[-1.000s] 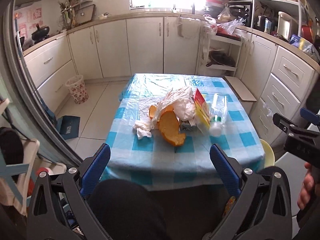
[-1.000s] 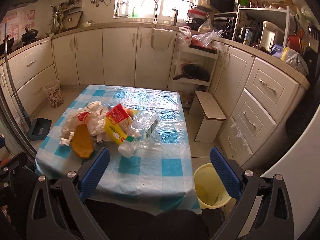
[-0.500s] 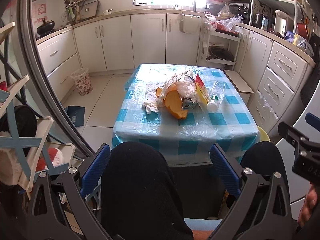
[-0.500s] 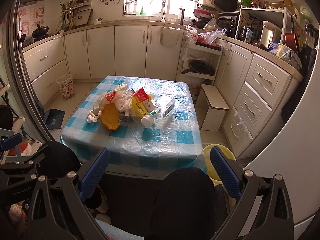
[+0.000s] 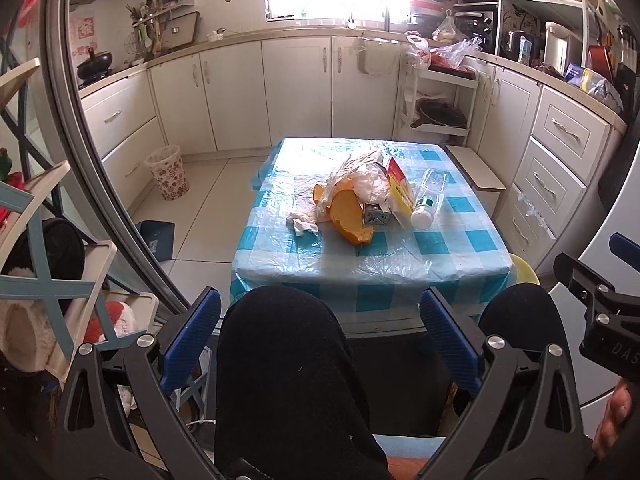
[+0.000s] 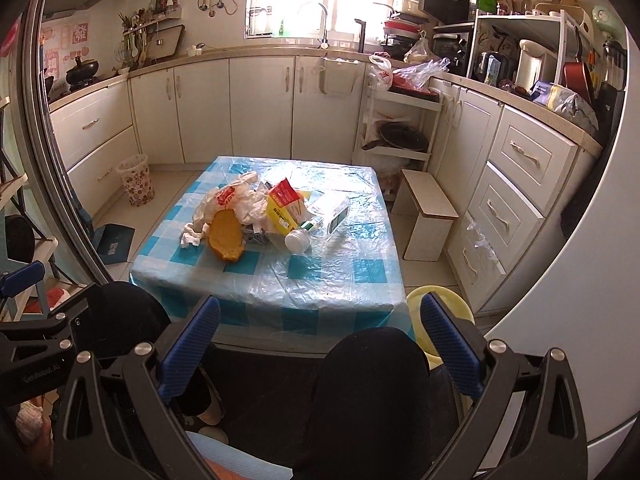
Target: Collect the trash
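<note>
A heap of trash lies mid-table on the blue checked tablecloth [image 5: 436,246]: an orange peel [image 5: 349,220], a white plastic bag [image 5: 366,178], a crumpled tissue [image 5: 301,222], a red-yellow carton [image 5: 400,188] and a clear plastic bottle [image 5: 429,199]. The right wrist view shows the same peel [image 6: 227,236], carton [image 6: 284,206] and bottle [image 6: 320,220]. Both grippers hang well short of the table, above the seated person's dark knees. My left gripper [image 5: 320,340] is open and holds nothing. My right gripper [image 6: 320,342] is also open and holds nothing.
A yellow bin [image 6: 442,300] stands on the floor at the table's near right corner. A patterned wastebasket [image 5: 168,172] sits by the left cabinets, a dark dustpan [image 5: 157,240] beside it. A low white stool [image 6: 426,220] stands right of the table. Shelving crowds the left edge.
Both grippers have pulled back and away from the table, so it looks smaller and farther. The person's knees now fill the lower part of both views. The trash has not moved.
</note>
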{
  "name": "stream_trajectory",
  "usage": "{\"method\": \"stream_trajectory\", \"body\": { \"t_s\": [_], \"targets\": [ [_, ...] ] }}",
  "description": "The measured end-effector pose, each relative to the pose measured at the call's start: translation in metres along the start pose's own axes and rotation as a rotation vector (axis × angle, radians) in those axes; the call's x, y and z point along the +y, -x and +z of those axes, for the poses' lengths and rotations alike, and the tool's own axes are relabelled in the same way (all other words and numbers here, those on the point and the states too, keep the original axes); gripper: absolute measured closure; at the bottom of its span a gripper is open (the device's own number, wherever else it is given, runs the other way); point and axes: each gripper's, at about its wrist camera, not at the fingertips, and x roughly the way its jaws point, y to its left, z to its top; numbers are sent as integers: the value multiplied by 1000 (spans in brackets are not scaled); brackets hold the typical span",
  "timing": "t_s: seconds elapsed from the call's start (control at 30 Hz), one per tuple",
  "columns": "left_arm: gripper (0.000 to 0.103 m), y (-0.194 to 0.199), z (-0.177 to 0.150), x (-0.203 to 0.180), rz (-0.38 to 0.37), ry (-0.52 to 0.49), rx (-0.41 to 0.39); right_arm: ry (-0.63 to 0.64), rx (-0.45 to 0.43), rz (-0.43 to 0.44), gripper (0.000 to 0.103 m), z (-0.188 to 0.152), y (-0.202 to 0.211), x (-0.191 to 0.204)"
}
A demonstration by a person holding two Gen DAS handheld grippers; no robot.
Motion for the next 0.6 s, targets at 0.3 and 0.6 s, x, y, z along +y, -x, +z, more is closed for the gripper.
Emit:
{"method": "stream_trajectory", "body": {
  "t_s": [0.3, 0.6],
  "targets": [
    [7, 3, 0, -13, -1, -27, 1, -30, -5, 7, 7, 0, 8, -11],
    [7, 6, 0, -15, 3, -32, -6, -43, -13, 14, 7, 0, 11, -15]
  ]
}}
